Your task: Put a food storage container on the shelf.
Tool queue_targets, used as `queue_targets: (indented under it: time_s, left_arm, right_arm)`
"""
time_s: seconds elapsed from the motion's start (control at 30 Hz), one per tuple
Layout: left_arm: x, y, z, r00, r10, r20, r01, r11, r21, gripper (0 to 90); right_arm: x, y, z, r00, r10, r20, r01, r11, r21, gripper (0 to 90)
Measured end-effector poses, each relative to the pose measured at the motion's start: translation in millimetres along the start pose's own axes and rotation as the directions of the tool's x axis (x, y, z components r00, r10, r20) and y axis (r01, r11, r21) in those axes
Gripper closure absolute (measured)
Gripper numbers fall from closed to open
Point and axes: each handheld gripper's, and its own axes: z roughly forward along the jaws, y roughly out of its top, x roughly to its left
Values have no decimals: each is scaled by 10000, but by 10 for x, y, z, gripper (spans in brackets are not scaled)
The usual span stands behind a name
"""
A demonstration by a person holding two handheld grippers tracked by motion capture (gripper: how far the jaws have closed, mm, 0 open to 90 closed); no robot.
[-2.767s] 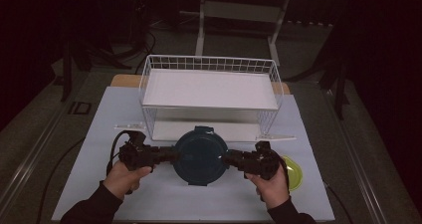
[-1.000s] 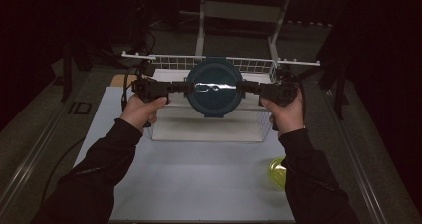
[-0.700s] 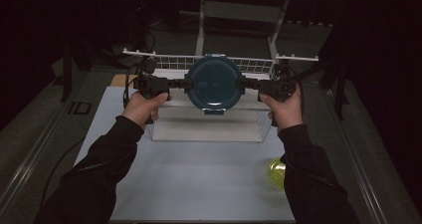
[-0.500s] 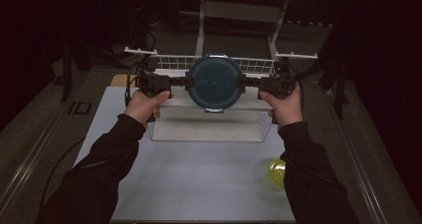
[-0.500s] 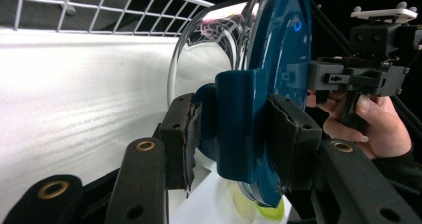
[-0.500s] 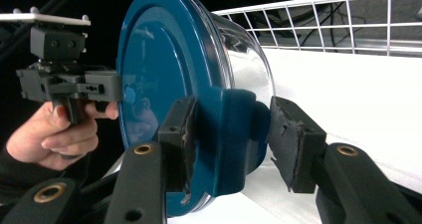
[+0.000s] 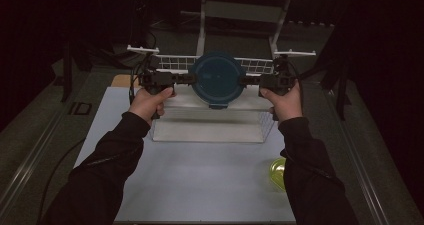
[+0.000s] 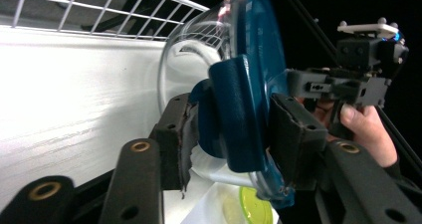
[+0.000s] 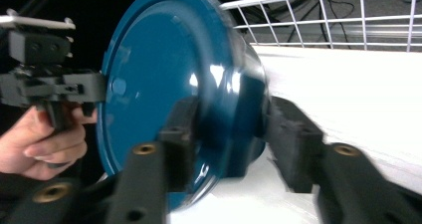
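Container: a round glass box with a blue lid (image 7: 217, 78) – tipped on its side, held up in the air over the white wire basket (image 7: 260, 65).
Left gripper (image 7: 186, 78): fingers (image 8: 171, 139) pinch a lid tab, just easing wider.
Right gripper (image 7: 248, 80): fingers (image 9: 293, 134) pinch the other tab.
Counter (image 7: 200, 175): a yellow-green lid (image 7: 278, 172) lies near the right sleeve.

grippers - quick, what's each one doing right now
Left gripper: closed on the lid clip at one side of the blue-lidded container.
Right gripper: closed on the opposite side of the container, which is lifted over the wire basket.
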Motion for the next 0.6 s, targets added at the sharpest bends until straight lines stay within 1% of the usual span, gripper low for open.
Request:
queue_targets:
  time_s: [0.03,0.1,0.13,0.17,0.2,0.3,0.37,0.4,0.43,0.57,0.6]
  left_arm:
    - [12,12,2,10000,-88,-4,88,9999,71,517]
    - [37,36,7,9991,-427,-33,427,9989,203,516]
    - [52,44,12,9979,-639,-73,641,9976,253,516]
    - [60,46,14,9971,-754,-116,756,9968,256,514]
    - [80,46,20,9947,-1018,-138,1022,9944,265,513]
    - [118,47,36,9922,-1239,-123,1241,9920,246,500]
    - [130,44,60,9921,-1237,-229,1244,9917,322,482]
    - [136,32,75,9931,-1152,-200,1158,9927,338,473]
    - [128,31,84,9939,-1067,-263,1077,9934,392,484]
    - [89,30,95,9962,-726,-478,742,9967,322,481]
    - [77,28,94,9968,-577,-559,593,9979,263,480]
  right_arm:
    - [-7,1,20,10000,44,58,-44,10000,31,567]
    - [-13,10,38,9998,157,80,-157,9999,-21,568]
    - [-10,12,43,9997,198,111,-198,9998,-47,570]
    - [0,14,50,9997,179,187,-177,9998,-84,569]
    - [5,14,54,9997,149,210,-147,9998,-96,570]
    - [9,10,69,9993,192,336,-188,9997,-121,579]
    - [5,2,75,9988,236,429,-229,9996,-162,576]
    - [1,-1,76,9985,270,477,-262,9995,-175,573]
    - [-10,-6,74,9986,305,443,-292,9992,-283,580]
    - [-4,-19,65,9982,182,572,-163,9993,-348,574]
    - [0,-23,63,9982,150,580,-129,9992,-373,571]
